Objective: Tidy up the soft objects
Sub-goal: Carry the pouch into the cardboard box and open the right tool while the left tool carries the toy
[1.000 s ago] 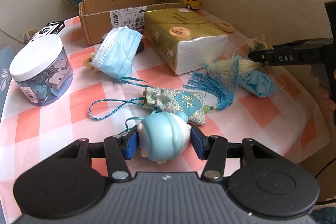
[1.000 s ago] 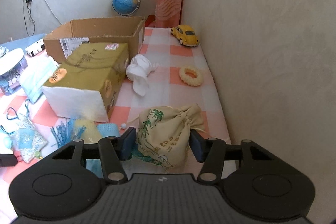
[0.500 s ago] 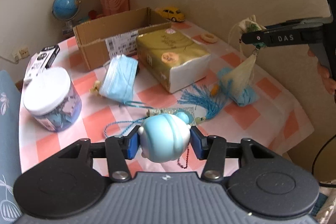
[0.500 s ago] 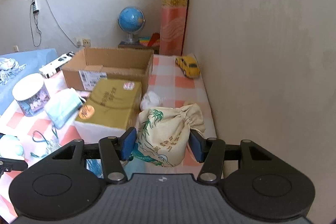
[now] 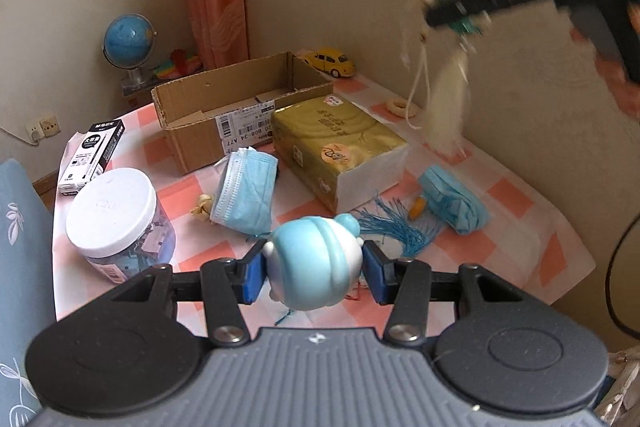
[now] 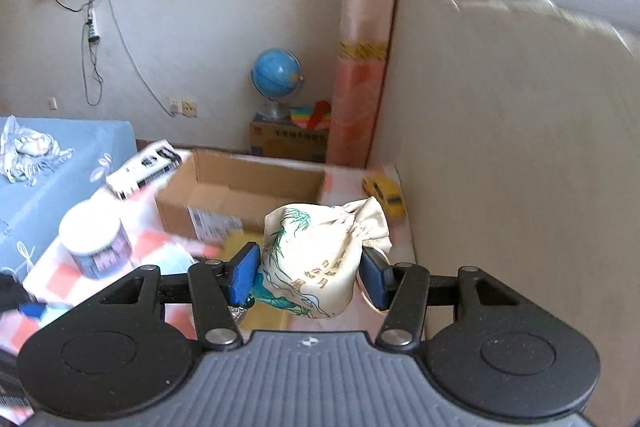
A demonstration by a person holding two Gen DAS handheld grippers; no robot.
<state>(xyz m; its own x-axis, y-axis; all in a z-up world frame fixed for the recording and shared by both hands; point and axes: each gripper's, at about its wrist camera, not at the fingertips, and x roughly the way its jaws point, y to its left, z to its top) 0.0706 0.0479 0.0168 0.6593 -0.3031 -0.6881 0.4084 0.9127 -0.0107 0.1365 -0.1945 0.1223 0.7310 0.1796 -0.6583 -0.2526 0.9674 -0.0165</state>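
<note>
**Two soft items held above the table**

One pale blue squishy toy [image 5: 314, 263] is clamped in the left gripper [image 5: 314, 277]; one cream drawstring pouch [image 6: 320, 259] is pinched in the right gripper [image 6: 308, 277], its gathered neck pointing up and right. Two blue face masks [image 5: 245, 195] [image 5: 454, 203], one tissue pack [image 5: 340, 143] and one open cardboard box [image 5: 240, 107] are left on the checked table [image 5: 516, 211].

Both views ride just behind a gripper's fingers, looking forward and down at the checked worktop [image 5: 520, 211]. The left wrist view sits near the front edge, facing the back corner, with the right gripper [image 5: 454, 15] high at upper right. The right wrist view hangs higher beside the right-hand wall, facing the same corner, blurred. Both share the cardboard box [image 5: 208, 115] [image 6: 224, 187], globe [image 5: 129, 41] [image 6: 276, 71], yellow toy car [image 5: 330, 61] [image 6: 386, 195] and white-lidded jar [image 5: 116, 211] [image 6: 94, 241]
</note>
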